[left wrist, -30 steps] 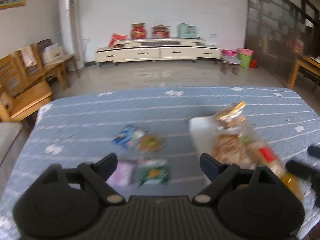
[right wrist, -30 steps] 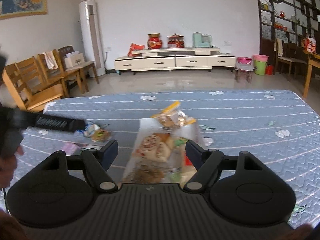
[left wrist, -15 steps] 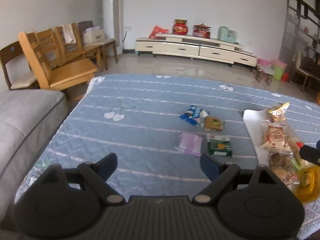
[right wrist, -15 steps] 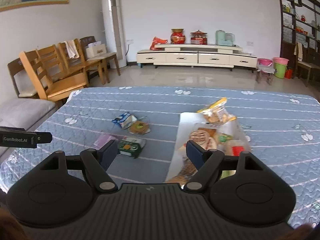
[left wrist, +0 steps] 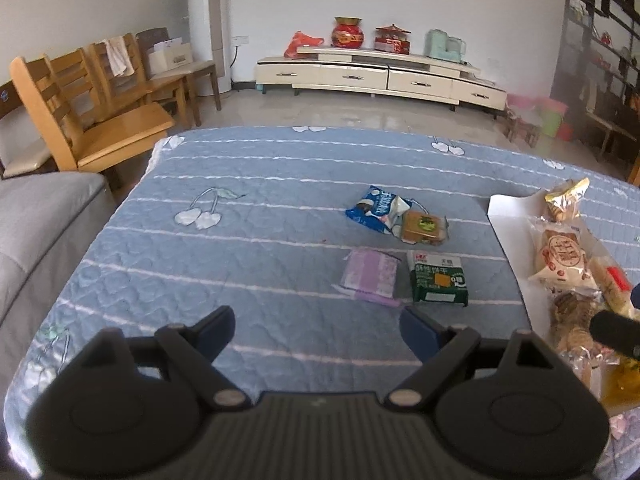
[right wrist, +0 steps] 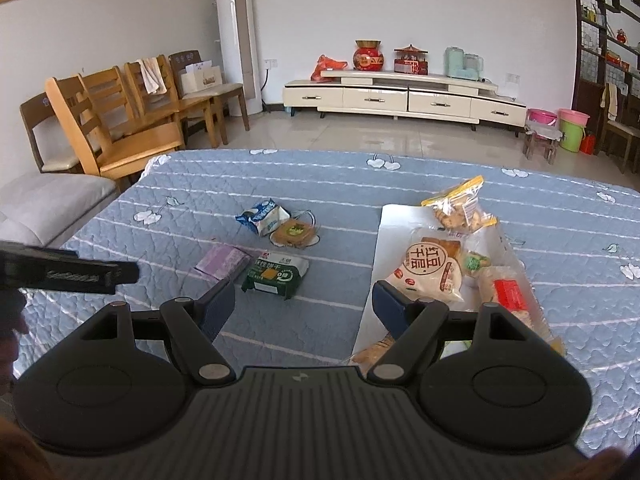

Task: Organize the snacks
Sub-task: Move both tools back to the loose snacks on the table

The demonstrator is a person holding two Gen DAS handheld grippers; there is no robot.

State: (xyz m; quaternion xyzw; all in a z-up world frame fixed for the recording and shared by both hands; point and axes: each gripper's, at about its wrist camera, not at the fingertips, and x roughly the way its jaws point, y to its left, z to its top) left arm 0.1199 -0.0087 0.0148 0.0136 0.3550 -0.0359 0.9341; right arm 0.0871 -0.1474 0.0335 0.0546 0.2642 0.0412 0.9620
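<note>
My matt black plastic left gripper (left wrist: 316,326) hangs over a quilted blue cloth cover (left wrist: 256,248). The green packet (left wrist: 438,278) and blue packet (left wrist: 378,209) look like glossy film; the white tray (right wrist: 390,224) looks smooth and matt.

A bright room with plain white walls and a glossy pale tiled floor (right wrist: 400,140). A long cream TV cabinet (right wrist: 404,98) runs along the far wall at centre, and a tall white standing air conditioner (right wrist: 237,36) fills the upper left corner. Wooden chairs (right wrist: 120,120) line the left wall, above a grey sofa (right wrist: 48,204) at the left edge; dark shelving (right wrist: 608,40) stands at the upper right.
</note>
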